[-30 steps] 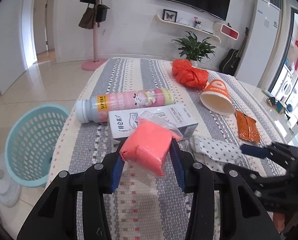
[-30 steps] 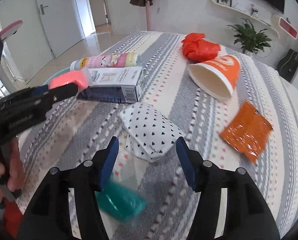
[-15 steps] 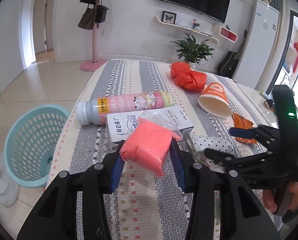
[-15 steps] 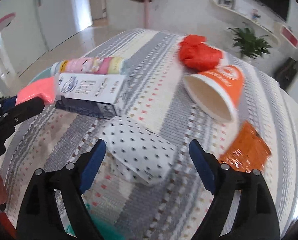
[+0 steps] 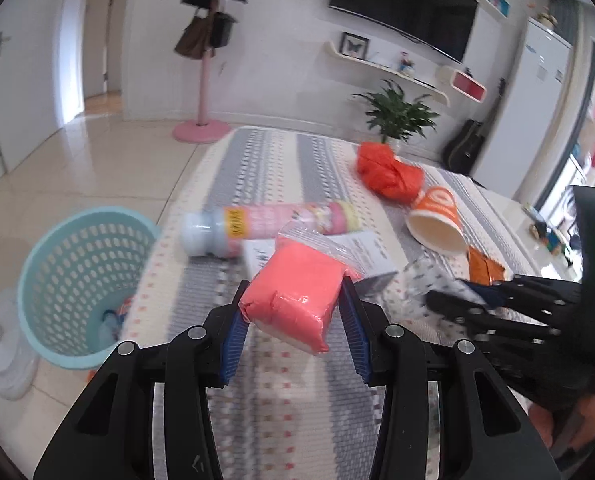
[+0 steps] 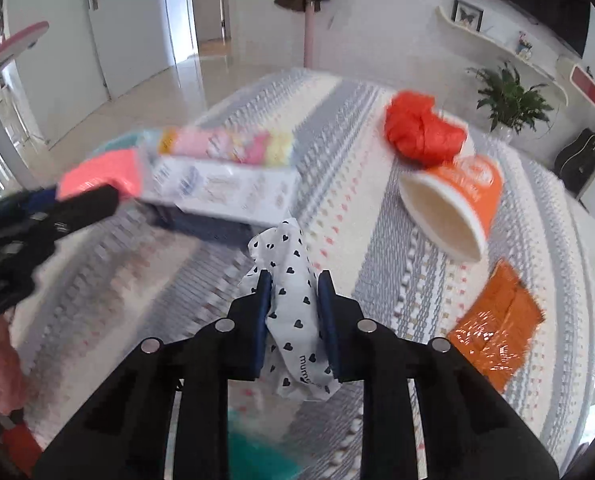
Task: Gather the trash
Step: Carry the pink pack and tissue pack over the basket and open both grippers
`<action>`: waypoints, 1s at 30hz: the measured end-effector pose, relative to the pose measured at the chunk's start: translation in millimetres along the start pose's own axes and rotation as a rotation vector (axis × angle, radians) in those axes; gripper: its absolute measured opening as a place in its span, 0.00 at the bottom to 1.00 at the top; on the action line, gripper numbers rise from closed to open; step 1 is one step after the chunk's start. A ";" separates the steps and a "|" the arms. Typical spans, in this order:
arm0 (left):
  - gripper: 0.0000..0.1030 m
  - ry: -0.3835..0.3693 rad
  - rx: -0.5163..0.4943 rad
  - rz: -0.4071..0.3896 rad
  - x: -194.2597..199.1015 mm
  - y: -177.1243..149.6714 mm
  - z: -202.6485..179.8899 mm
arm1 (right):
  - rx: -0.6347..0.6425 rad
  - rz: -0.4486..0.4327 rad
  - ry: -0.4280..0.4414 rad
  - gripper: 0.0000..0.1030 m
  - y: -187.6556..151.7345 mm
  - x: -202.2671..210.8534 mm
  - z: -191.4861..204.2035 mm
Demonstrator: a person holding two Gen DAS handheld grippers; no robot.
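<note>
Jaws of the left gripper point(image 5: 293, 312) sit clamped on a pink packet point(image 5: 293, 300), held above the striped tabletop point(image 5: 257, 168) near the blue basket point(image 5: 77, 280). The right gripper point(image 6: 295, 312) is closing, its jaws pinching a heart-print wrapper point(image 6: 293, 300) lifted off the tabletop.

Both wrist cameras close above striped cloth-covered table point(image 5: 265, 168), angled down; both catch tipped orange paper cup point(image 6: 457, 196).

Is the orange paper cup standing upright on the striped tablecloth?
No, the orange paper cup lies tipped on its side on the striped tablecloth, its open mouth facing the camera.
</note>
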State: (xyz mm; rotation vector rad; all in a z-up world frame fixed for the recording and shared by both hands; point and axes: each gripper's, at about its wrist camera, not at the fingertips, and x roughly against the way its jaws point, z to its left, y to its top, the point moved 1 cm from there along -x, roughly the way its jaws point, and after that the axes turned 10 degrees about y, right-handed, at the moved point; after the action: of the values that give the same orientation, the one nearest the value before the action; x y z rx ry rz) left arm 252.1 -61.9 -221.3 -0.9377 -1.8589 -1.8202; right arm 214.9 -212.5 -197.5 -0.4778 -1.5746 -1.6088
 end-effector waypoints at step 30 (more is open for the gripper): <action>0.42 0.222 0.323 0.094 -36.9 47.2 262.1 | 0.003 0.014 0.226 0.24 164.0 -152.7 188.3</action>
State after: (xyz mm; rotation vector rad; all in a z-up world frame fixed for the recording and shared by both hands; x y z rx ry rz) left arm 358.6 184.5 -236.5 -0.6663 -1.8597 -1.4462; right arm 379.6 28.8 -179.0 -0.2932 -1.4005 -1.5901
